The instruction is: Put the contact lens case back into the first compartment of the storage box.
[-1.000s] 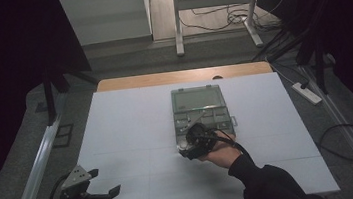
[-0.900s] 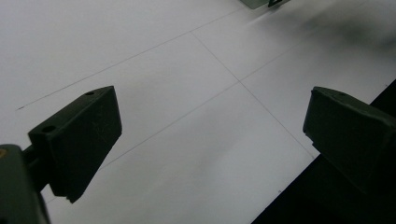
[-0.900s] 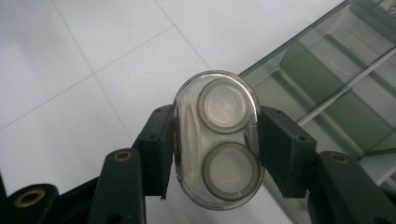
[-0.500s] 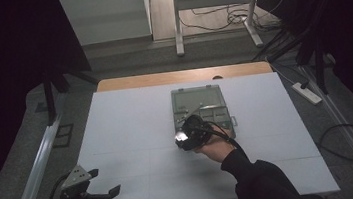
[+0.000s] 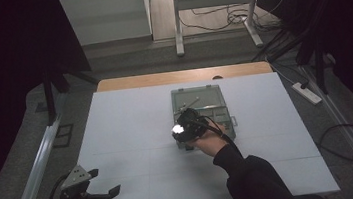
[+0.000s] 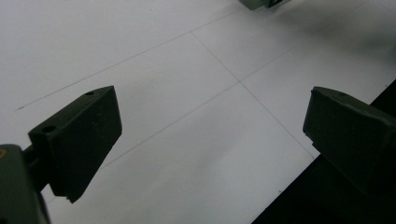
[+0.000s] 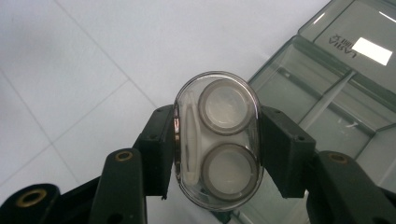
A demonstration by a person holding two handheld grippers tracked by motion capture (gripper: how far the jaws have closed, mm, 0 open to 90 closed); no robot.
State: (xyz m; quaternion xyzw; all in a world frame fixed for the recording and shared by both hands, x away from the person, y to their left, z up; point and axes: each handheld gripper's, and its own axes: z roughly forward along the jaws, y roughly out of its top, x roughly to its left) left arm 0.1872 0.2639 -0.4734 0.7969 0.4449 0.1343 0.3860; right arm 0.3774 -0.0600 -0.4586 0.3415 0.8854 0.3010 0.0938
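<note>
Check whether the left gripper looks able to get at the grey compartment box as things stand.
Probably yes: the left gripper is open at the near left corner, and bare table lies between it and the compartment box. The right gripper, holding a clear oval case, crowds the box's near end.

In the right gripper view, dark lettering stands on the transparent grey lid of the compartment box (image 7: 345, 84), toward two o'clock, beside a bright white glare patch. It appears upside down and reversed from this angle; it seems to read something like "LABIA" or "VIRAJ", but the letters cannot be made out with certainty. No other text or number is legible.
</note>
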